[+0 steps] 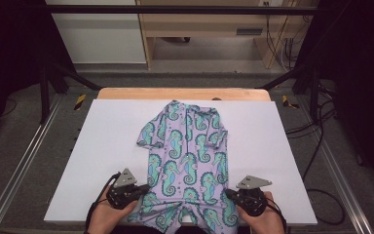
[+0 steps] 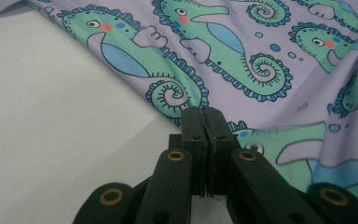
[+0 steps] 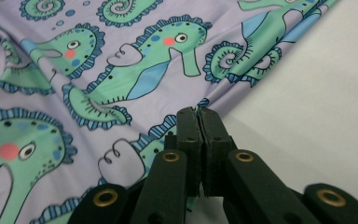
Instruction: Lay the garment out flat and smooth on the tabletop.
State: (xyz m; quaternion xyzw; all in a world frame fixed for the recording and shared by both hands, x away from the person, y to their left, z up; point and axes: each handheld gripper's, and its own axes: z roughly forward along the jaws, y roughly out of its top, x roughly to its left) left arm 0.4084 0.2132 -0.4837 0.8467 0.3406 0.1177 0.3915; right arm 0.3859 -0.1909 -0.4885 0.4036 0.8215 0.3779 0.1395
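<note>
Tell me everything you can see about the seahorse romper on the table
The romper is a small short-sleeved one-piece of thin, stretchy-looking lilac fabric printed with green and blue seahorses. It lies spread on the white table, collar at the far end, legs at the near edge, a placket down its front. The fabric wrinkles near the legs. The left tongs are shut on its left side edge and the right tongs on its right side edge.
</note>
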